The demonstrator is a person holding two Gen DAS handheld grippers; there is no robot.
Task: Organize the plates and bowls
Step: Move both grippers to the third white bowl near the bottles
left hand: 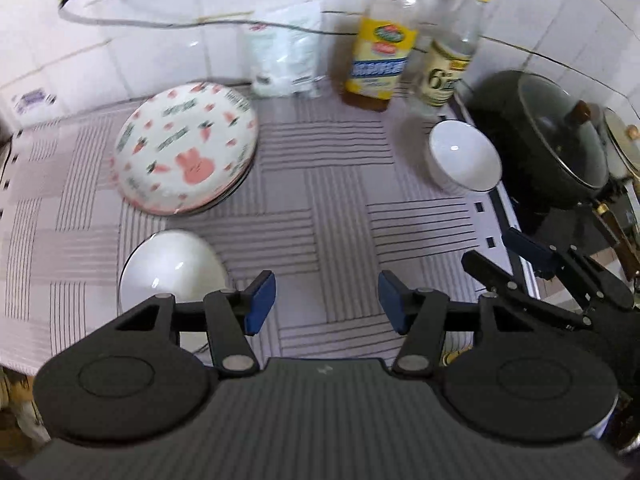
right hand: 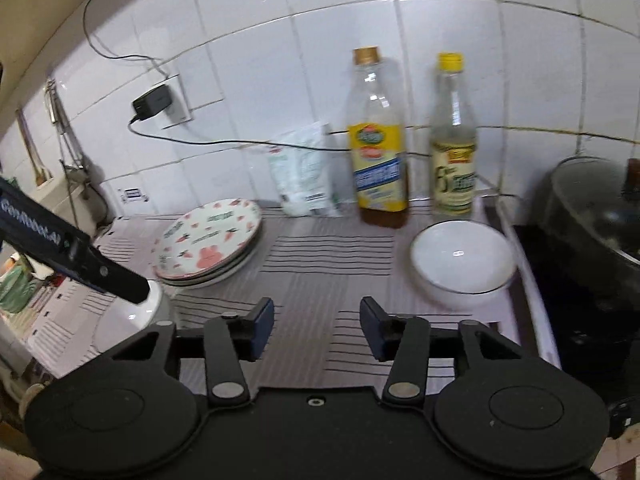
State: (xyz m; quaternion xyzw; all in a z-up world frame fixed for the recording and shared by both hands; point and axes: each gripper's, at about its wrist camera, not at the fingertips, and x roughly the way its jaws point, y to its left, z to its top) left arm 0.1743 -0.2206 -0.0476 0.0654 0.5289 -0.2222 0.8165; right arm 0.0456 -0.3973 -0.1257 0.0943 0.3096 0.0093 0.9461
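Both tongs hang over the striped cloth (left hand: 304,200) on the surface, and both are spread wide with nothing between the blue pads. The left tongs (left hand: 327,303) hover above bare cloth, with a white bowl (left hand: 172,268) just to their left, partly tucked under the left finger. In the right wrist view that same bowl (right hand: 136,316) sits beneath the tip of the left tongs' black finger. The right tongs (right hand: 317,326) are open above the cloth too; from the left camera they (left hand: 520,256) show at the right edge, near the dark stovetop.

Farther back on the left lies the stack of plates (left hand: 186,154), the top one printed with a pink bunny and carrots. A second white bowl (left hand: 462,156) stands upright at the cloth's right edge, just in front of the two bottles: the yellow-labelled bottle (left hand: 382,52) and the slimmer yellow-capped bottle (left hand: 452,56). A white pouch (left hand: 286,52) leans on the tiled wall. A dark lidded pot (left hand: 548,136) sits at right.
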